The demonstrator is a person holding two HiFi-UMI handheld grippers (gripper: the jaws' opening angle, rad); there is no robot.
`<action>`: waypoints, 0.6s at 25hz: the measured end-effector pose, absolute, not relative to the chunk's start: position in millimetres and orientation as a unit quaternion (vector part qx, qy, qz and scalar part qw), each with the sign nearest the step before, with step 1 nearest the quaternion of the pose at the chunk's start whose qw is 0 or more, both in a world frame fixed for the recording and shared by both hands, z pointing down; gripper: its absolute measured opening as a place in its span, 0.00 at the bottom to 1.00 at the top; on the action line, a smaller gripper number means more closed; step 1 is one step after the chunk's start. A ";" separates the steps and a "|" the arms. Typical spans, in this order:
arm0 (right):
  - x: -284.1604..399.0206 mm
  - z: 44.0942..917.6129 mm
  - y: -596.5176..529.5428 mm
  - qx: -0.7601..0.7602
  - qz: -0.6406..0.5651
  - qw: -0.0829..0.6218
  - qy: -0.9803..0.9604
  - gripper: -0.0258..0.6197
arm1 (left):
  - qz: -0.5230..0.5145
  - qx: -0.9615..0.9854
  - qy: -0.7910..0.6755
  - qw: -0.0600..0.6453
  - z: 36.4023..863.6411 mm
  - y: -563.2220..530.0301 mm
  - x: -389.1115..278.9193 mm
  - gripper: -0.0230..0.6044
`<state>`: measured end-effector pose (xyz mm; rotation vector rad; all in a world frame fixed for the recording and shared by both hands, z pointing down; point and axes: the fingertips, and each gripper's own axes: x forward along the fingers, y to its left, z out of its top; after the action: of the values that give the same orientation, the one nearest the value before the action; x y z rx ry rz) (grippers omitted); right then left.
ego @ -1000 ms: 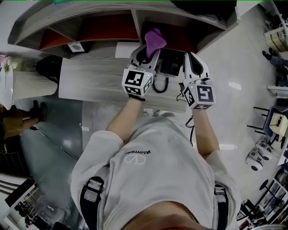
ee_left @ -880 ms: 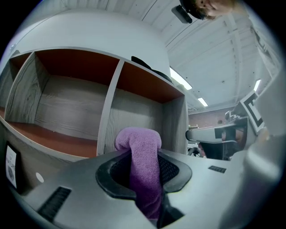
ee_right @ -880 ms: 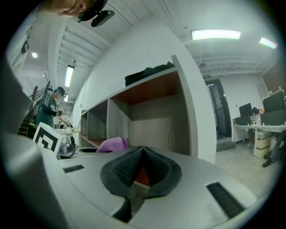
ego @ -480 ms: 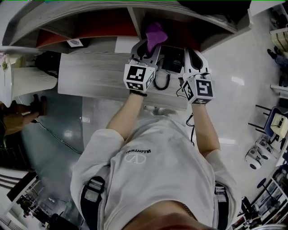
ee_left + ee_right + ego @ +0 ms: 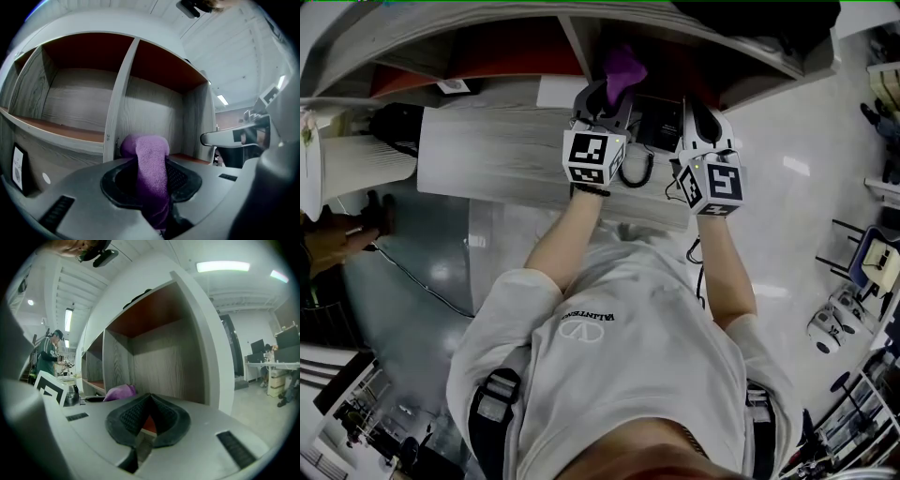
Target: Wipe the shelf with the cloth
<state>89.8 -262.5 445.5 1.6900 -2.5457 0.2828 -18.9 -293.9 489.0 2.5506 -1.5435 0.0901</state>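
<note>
My left gripper (image 5: 602, 101) is shut on a purple cloth (image 5: 624, 67), whose bunched end sticks out past the jaws toward the shelf (image 5: 534, 58). In the left gripper view the cloth (image 5: 151, 166) runs between the pads and its tip lies at the foot of the upright divider (image 5: 123, 93), by the red-brown board of the right compartment. My right gripper (image 5: 697, 114) hovers just to the right, shut and holding nothing (image 5: 148, 399), facing that same end compartment (image 5: 154, 357). The cloth (image 5: 119, 391) shows to its left.
A wood-grain table (image 5: 502, 155) stands in front of the shelf, with a black device and looped cable (image 5: 642, 141), a white sheet (image 5: 561, 91) and a small code card (image 5: 455, 86). A person's hand (image 5: 337, 239) is at far left. Chairs stand far right.
Both grippers have edged slightly forward toward the shelf, so the cloth's end sits deeper under its front edge. The left gripper's hold on the cloth is unchanged.
</note>
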 end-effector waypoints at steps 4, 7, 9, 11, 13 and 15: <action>90.5 448.4 -263.4 0.549 0.099 0.034 -0.829 0.04 | 0.040 0.846 -0.526 0.075 495.7 -297.8 -20.4 0.20; 90.8 452.4 -263.4 0.548 0.104 0.036 -0.829 0.04 | 0.043 0.843 -0.532 0.074 498.4 -298.9 -20.6 0.20; 91.3 454.2 -264.0 0.548 0.107 0.036 -0.829 0.04 | 0.046 0.840 -0.536 0.072 499.3 -299.8 -20.4 0.20; 91.8 455.0 -264.8 0.548 0.108 0.035 -0.829 0.04 | 0.047 0.838 -0.539 0.071 500.0 -300.6 -20.0 0.20; 92.1 455.5 -264.9 0.548 0.109 0.034 -0.829 0.04 | 0.045 0.837 -0.540 0.072 500.6 -301.1 -20.0 0.20; 92.5 456.0 -264.1 0.548 0.110 0.034 -0.829 0.04 | 0.043 0.837 -0.541 0.074 501.4 -301.4 -20.2 0.20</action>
<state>92.5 -264.1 456.0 1.6834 -2.5482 0.3375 -20.2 -301.4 501.4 2.5116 -1.6244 0.1293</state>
